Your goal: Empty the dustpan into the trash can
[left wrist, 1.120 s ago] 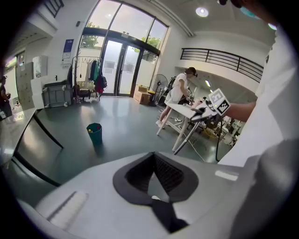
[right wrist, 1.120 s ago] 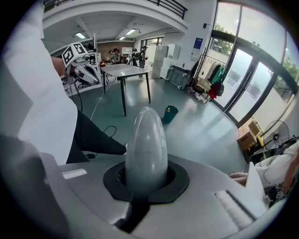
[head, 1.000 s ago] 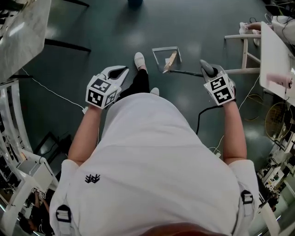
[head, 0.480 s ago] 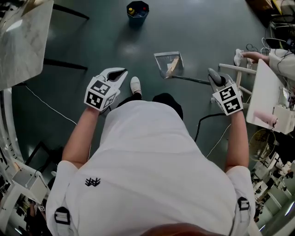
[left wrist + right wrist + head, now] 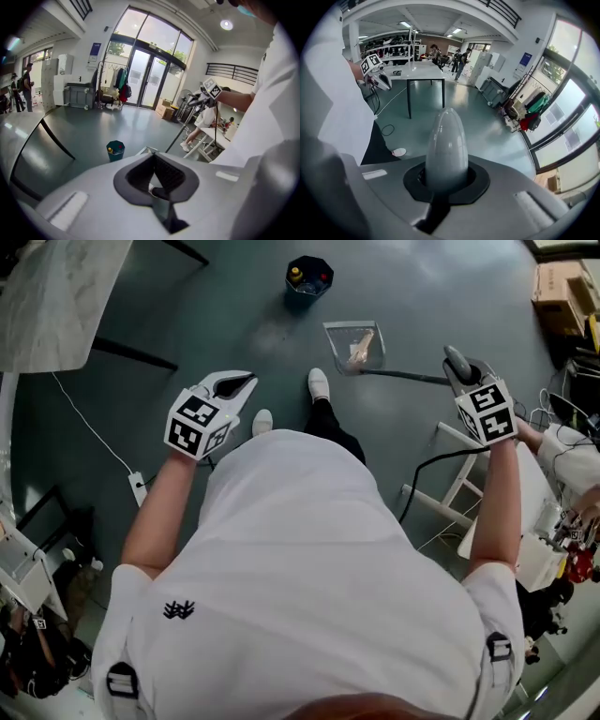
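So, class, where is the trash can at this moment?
In the head view the trash can stands on the floor near the top centre, just beyond and left of the dustpan.

Glossy dark grey-green floor (image 5: 187, 306). Pale marble-patterned tabletop (image 5: 56, 296) on black legs, far left; cardboard boxes (image 5: 561, 287) far right. Tall glass doors (image 5: 147, 79) admit daylight, clothes rack (image 5: 117, 86) beside them. White table (image 5: 419, 70); recessed ceiling light (image 5: 226, 24); upper balcony railing (image 5: 234, 72).
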Demonstrator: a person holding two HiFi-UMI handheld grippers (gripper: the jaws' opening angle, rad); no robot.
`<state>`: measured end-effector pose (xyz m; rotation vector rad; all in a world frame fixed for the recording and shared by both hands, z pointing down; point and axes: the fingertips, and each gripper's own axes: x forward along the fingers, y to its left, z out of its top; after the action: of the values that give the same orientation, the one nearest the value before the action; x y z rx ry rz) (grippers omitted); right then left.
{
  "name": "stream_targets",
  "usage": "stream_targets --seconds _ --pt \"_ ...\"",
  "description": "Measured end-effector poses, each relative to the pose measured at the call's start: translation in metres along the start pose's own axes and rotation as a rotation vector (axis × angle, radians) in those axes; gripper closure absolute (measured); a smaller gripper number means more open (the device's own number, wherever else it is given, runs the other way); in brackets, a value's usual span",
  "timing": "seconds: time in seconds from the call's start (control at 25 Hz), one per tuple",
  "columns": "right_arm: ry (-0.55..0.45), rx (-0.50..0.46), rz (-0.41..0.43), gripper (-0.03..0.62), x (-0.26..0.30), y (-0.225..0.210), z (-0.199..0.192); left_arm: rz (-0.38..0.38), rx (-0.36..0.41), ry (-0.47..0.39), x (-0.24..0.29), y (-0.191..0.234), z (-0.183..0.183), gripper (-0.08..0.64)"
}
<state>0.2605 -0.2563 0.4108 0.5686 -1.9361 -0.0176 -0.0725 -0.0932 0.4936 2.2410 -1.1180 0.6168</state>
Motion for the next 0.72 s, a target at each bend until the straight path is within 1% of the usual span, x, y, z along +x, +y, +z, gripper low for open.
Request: stream_targets --seconds 0.12,0.2,0.36,0.56,0.72 --pt "-0.014 -0.113 0.056 0.591 0.034 -0.047 0.029 0.096 -0.053 -0.003 0.018 0.013 0.019 0.503" --pt "-0.024 -0.194 0.096 0.591 0.054 -0.076 0.046 0.158 -0.094 -0.025 0.029 0.017 0.036 0.503" --pt "-0.033 -0.326 0.144 0.591 0.090 -0.126 0.080 0.238 -0.163 -0.084 0.044 0.023 0.065 0.503" --pt "-0.040 -0.505 0.190 0.591 0.125 -0.162 0.125 0.339 -0.233 -0.114 0.050 0.025 0.074 0.503" --pt "-0.013 -0.679 0.206 0.591 0.160 -0.175 0.157 0.411 -0.299 -0.126 0.048 0.027 0.064 0.503"
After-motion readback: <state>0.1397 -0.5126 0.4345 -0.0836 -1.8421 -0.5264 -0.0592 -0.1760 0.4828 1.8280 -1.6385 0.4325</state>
